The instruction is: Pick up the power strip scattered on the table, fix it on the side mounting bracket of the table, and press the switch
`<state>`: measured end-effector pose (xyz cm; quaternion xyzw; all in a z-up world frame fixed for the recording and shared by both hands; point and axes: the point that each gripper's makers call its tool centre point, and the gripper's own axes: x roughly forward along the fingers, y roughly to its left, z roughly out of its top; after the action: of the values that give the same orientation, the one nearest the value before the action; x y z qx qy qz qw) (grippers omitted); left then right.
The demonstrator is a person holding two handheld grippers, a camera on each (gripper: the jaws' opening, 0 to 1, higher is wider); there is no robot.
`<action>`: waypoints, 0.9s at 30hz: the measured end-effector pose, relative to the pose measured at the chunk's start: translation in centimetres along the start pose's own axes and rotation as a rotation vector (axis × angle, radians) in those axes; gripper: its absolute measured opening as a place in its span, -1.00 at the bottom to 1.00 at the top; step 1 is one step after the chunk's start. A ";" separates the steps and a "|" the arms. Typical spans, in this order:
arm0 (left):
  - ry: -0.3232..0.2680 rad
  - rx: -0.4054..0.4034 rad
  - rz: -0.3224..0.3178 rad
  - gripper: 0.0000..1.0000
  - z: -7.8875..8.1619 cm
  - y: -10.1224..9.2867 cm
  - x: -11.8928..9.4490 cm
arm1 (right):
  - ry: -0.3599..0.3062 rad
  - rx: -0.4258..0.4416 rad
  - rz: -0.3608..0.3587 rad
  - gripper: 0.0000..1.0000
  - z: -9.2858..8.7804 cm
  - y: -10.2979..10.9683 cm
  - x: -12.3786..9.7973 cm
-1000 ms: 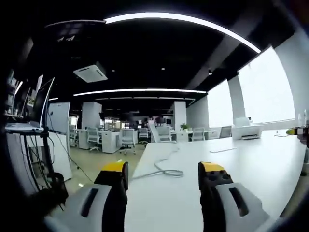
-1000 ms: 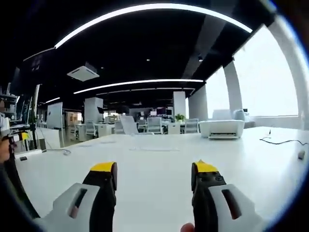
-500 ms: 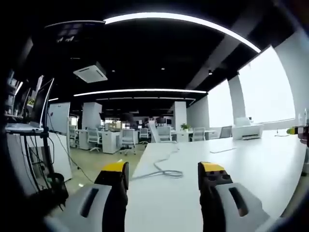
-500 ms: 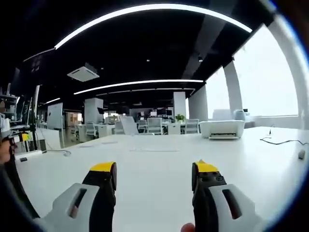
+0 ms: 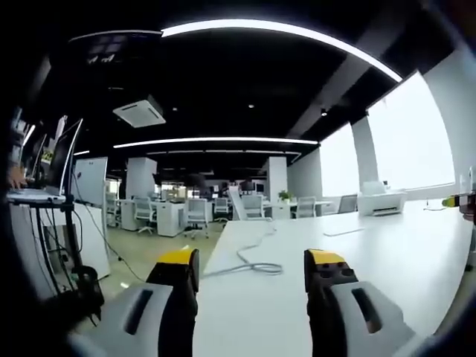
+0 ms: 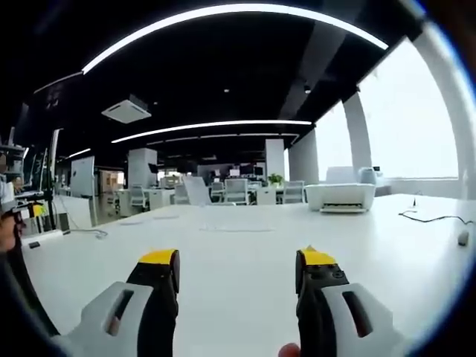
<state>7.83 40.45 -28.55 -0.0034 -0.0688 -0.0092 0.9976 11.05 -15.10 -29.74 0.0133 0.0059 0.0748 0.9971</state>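
Observation:
My left gripper (image 5: 251, 262) hovers open over the near left corner of a long white table (image 5: 387, 253), nothing between its yellow-tipped jaws. A grey cable (image 5: 256, 265) lies looped on the table just ahead of it, running back along the left edge. A thin, flat white strip (image 5: 343, 231) lies farther out; the same flat piece (image 6: 236, 230) is in the right gripper view, too far to tell what it is. My right gripper (image 6: 234, 262) is open and empty above the tabletop (image 6: 238, 253). The left gripper (image 6: 22, 212) and a hand appear at that view's left edge.
A white printer (image 6: 341, 197) stands at the table's far end. A thin black cable (image 6: 435, 218) and a small object (image 6: 463, 238) lie at the right. A stand with a monitor (image 5: 59, 160) is left of the table; office desks and chairs (image 5: 197, 212) stand behind.

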 end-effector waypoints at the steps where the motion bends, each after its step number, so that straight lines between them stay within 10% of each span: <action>1: 0.000 -0.001 -0.002 0.22 -0.1 -0.1 0.1 | 0.002 0.000 -0.002 0.18 -0.1 0.0 0.0; 27: 0.017 -0.016 0.015 0.19 -1.4 0.7 0.3 | 0.042 0.003 0.012 0.19 -1.4 1.0 1.1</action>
<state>8.31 41.15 -29.88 -0.0116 -0.0602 -0.0022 0.9981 11.99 -13.92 -31.13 0.0132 0.0270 0.0810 0.9963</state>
